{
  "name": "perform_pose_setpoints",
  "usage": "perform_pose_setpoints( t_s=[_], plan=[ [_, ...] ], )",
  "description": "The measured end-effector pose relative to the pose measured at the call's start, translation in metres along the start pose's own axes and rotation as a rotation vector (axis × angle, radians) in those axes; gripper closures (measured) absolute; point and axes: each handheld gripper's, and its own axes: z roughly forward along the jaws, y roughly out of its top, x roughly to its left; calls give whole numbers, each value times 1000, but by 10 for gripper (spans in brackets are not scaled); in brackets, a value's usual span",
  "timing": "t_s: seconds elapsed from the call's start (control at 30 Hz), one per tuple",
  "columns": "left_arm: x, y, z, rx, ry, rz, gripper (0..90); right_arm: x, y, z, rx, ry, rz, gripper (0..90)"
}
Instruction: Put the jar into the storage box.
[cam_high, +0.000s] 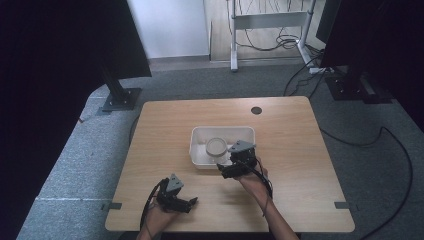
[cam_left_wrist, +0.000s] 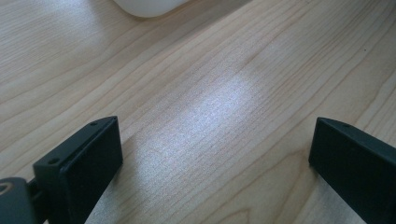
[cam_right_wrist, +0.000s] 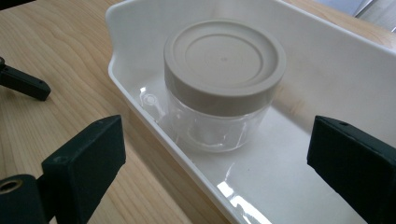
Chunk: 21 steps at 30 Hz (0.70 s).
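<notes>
- The left gripper, nearest the person, hovers low over the pale wooden surface with its jaws spread wide and nothing between them, well short of the white rectangular plastic tray.
- The right gripper sits at the tray's near edge, jaws wide open and gripping nothing, aimed at what stands inside the tray.
- Inside the tray, close to its near wall, stands a clear round plastic jar, upright, its beige screw lid still on.
- The step in hand looks like the approach to the jar. The next move probably calls for carrying the right gripper over the tray's near wall, bracketing the lid or body between the jaws, then closing without tipping the jar.
</notes>
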Motion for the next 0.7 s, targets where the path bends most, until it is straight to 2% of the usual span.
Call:
perform_pose_setpoints(
  t_s=[0.7],
  plan=[
    [0,0,0,1,0,0,24,-2,-18,-22,1,4,-24,42]
  ],
)
